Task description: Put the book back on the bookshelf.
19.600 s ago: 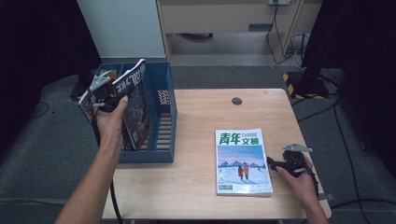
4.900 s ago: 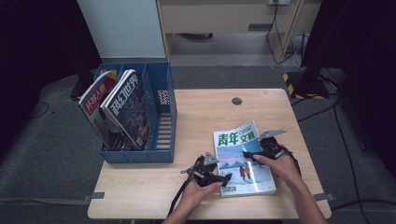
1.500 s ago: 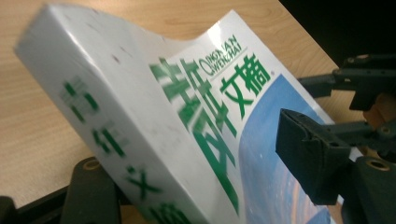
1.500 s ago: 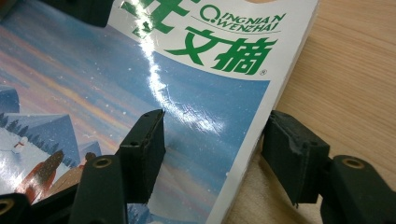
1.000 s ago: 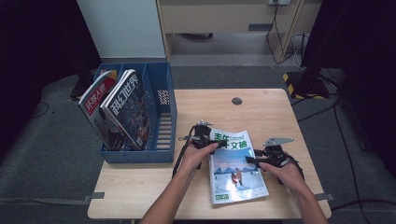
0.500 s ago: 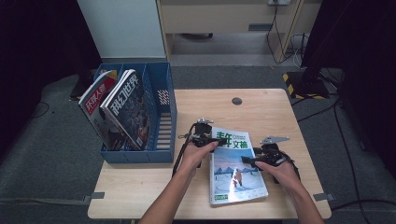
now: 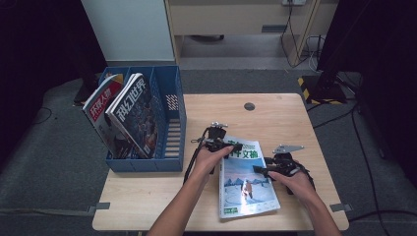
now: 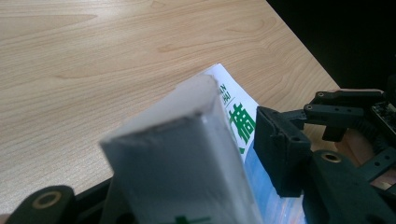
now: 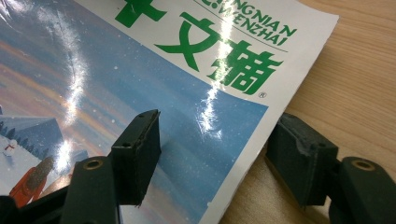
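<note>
Two glossy magazines [image 7: 123,115] already stand in the blue slotted file box [image 7: 172,123]. The third, blue-and-white magazine [image 7: 246,179] lies on the wooden worktop [image 7: 295,118]; left tool [image 7: 220,142] lifts its corner between half-parted jaws, right tool [image 7: 263,168] straddles its edge, jaws just narrowing, unclenched. Filing remains.

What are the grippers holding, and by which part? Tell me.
The magazine. The left gripper holds its raised upper left corner; the right gripper straddles its right edge, jaws just closing, grip unclear.
</note>
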`<state>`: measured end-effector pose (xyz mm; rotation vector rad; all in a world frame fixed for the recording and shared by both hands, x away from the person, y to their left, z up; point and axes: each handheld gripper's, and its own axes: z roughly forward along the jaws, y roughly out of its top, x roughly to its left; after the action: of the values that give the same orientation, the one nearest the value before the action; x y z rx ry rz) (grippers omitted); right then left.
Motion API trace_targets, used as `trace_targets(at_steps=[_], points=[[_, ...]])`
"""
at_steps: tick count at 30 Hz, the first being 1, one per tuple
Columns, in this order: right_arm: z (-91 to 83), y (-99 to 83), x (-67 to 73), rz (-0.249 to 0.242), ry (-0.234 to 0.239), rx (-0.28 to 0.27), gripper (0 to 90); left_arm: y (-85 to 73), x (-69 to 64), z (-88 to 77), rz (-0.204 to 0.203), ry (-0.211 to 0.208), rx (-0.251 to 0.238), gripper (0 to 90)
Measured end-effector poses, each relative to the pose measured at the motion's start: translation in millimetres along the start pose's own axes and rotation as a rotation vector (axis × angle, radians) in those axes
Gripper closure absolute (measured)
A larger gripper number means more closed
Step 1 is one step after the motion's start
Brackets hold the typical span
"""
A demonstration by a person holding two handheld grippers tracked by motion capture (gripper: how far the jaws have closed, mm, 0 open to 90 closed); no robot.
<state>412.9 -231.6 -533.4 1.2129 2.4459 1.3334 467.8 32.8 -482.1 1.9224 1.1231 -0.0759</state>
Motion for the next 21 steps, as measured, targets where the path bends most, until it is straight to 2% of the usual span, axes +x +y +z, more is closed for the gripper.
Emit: trace_targets(at_steps=[12,16,18,21], points=[[-1.5,0.5,1.7,-0.025,-0.016,-0.007,37.8,0.5,0.6,4.1,-0.009,0.011,0.014,51.4],[-1.5,0.4,0.8,-0.018,-0.011,-0.001,37.0,1.4,-0.9,2.9,-0.032,0.021,0.005,57.0],[-1.1,0.9,-0.2,0.004,-0.008,0.005,34.4,2.2,-1.9,2.0,-0.042,0.017,-0.009,61.9],[0.0,3.1,-0.7,0.014,-0.017,0.005,25.1,4.5,-6.0,1.0,-0.024,0.009,-0.02,67.4]])
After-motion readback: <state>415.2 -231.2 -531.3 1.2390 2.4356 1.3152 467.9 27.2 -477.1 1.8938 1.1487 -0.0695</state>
